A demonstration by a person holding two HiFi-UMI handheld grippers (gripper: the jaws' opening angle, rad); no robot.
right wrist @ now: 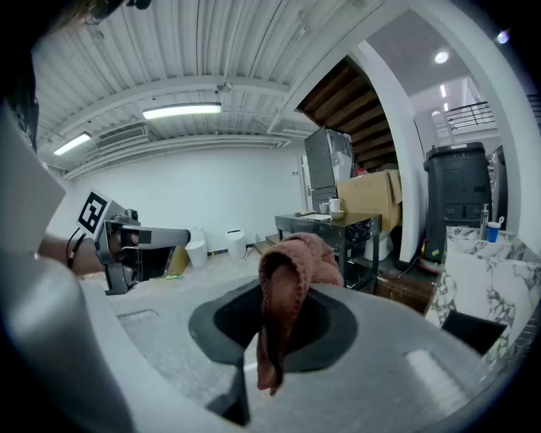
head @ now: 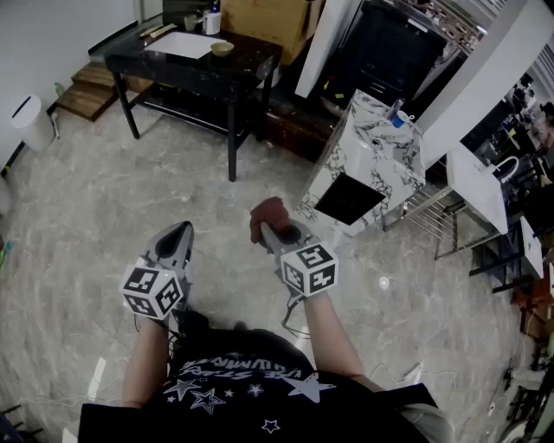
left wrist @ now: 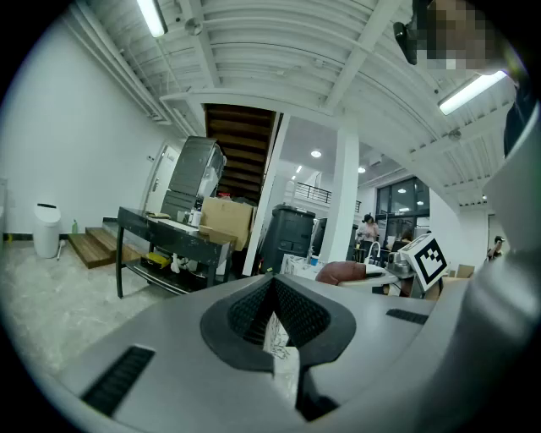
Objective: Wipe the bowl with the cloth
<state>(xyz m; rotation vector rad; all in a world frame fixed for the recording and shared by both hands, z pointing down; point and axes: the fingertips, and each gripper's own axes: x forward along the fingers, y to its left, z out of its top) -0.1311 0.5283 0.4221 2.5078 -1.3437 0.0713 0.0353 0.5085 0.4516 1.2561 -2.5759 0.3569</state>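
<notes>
A small tan bowl (head: 222, 48) sits on a black table (head: 247, 60) at the far side of the room. A reddish-brown cloth (head: 268, 215) is bunched between the jaws of my right gripper (head: 265, 230), which is shut on it. In the right gripper view the cloth (right wrist: 289, 287) drapes over the closed jaws. My left gripper (head: 181, 232) is beside it, shut with nothing in it, and its jaws meet in the left gripper view (left wrist: 273, 292). Both grippers are held at waist height over the floor, well away from the table.
On the table are a white sheet (head: 183, 43) and a bottle (head: 213, 19). A marble-patterned cabinet (head: 372, 160) stands ahead to the right, with a metal rack (head: 441, 221) beyond it. A white bin (head: 31, 121) and wooden steps (head: 86, 91) are at the left.
</notes>
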